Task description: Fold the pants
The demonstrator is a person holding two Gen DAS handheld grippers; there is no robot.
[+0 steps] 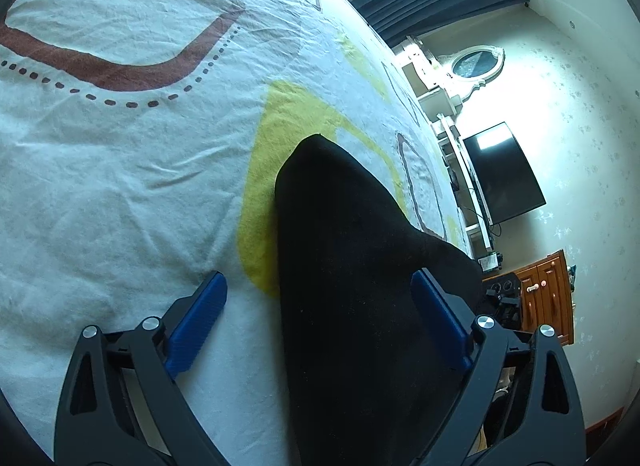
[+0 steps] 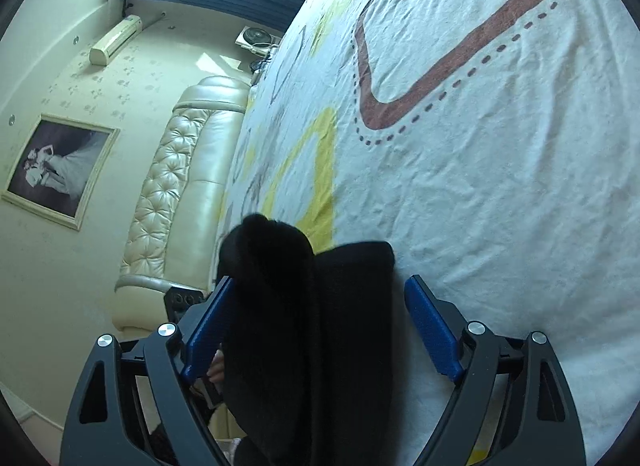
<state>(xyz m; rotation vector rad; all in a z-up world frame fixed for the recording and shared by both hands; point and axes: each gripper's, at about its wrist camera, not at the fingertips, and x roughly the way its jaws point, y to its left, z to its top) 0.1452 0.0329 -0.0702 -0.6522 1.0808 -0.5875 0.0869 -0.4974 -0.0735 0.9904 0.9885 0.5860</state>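
Note:
The black pants (image 1: pixel 352 250) lie on the patterned bed sheet (image 1: pixel 120 169), one end tapering to a corner on a yellow patch. My left gripper (image 1: pixel 319 278) stands open just above them, its blue pads (image 1: pixel 200 318) wide apart on either side of the cloth. In the right wrist view the pants (image 2: pixel 304 306) show as a doubled, bunched band with a rounded hump at the far end. My right gripper (image 2: pixel 320 282) is open too. Its left pad (image 2: pixel 210 330) is beside the hump and its right pad stands off the cloth over the sheet (image 2: pixel 480 185).
The bed edge runs close to both grippers. Beyond it on the left gripper's side are a dark television (image 1: pixel 504 173), white shelves and a wooden cabinet (image 1: pixel 544 294). On the right gripper's side are a padded cream headboard (image 2: pixel 176 169) and a framed picture (image 2: pixel 60 169).

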